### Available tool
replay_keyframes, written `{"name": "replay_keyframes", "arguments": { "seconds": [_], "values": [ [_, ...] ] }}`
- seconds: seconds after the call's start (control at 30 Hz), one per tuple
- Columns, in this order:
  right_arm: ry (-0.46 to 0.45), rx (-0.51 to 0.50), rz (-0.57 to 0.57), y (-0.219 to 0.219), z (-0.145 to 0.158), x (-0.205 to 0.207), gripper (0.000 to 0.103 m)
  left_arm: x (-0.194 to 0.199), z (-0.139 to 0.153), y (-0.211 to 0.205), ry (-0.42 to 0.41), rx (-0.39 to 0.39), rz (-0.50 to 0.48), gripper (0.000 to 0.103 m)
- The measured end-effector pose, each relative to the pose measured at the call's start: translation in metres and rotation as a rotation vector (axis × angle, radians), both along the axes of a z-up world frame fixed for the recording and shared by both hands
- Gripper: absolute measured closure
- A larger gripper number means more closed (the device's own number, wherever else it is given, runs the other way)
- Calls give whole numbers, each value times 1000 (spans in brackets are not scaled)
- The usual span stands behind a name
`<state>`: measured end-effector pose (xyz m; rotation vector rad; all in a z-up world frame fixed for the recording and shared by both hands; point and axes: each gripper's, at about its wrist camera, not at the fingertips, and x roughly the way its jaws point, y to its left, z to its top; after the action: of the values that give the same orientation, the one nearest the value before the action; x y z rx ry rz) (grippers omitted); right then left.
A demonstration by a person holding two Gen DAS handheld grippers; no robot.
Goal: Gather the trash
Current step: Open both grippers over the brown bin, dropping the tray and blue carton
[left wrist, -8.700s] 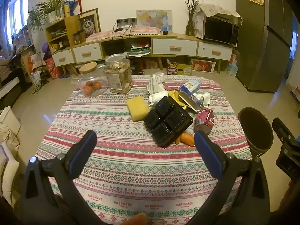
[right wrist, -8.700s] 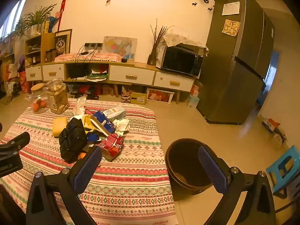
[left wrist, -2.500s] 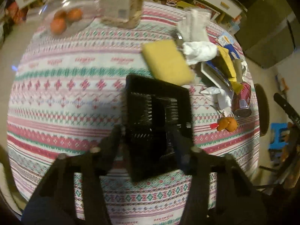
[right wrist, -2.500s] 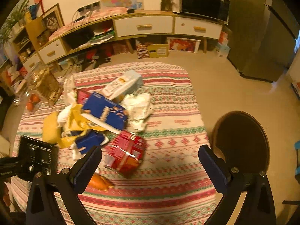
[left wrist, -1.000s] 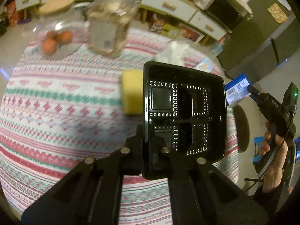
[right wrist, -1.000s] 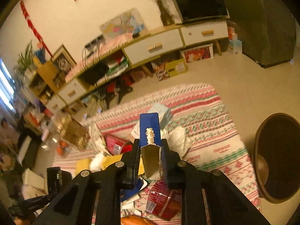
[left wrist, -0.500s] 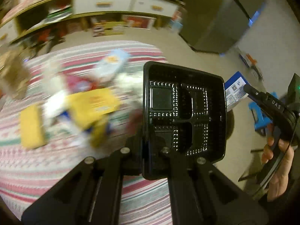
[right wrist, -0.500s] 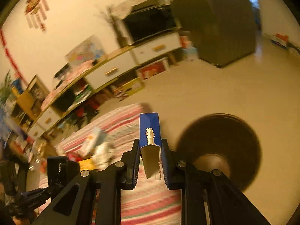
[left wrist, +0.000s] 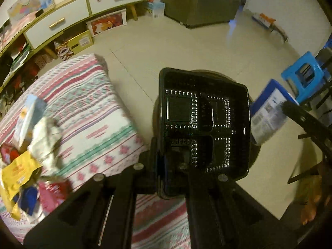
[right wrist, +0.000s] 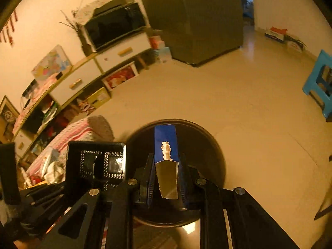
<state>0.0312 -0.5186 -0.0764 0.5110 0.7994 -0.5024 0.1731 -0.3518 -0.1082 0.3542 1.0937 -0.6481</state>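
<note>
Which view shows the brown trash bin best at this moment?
The right wrist view. There the brown trash bin shows most of its round rim on the floor, behind the blue carton in the right gripper. In the left wrist view the black tray hides nearly all of the bin; only a rim sliver shows.

A home living room: drawer sideboard [right wrist: 99, 72], microwave [right wrist: 116, 27], fridge [right wrist: 193, 18], cloth-covered table [left wrist: 83, 112].
</note>
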Motion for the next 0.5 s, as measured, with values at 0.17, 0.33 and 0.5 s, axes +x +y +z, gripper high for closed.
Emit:
{"name": "replay_keyframes", "arguments": {
  "seconds": [0.17, 0.33, 0.5],
  "values": [
    [18, 28, -32, -15, -15, -7, 81, 5, -25, -27, 15, 31, -12, 98],
    [28, 42, -47, -20, -20, -9, 81, 5, -29, -40, -2, 39, -15, 60],
    [27, 42, -56, -20, -21, -8, 81, -1, -13, -34, -73, 22, -2, 31]
  ]
}}
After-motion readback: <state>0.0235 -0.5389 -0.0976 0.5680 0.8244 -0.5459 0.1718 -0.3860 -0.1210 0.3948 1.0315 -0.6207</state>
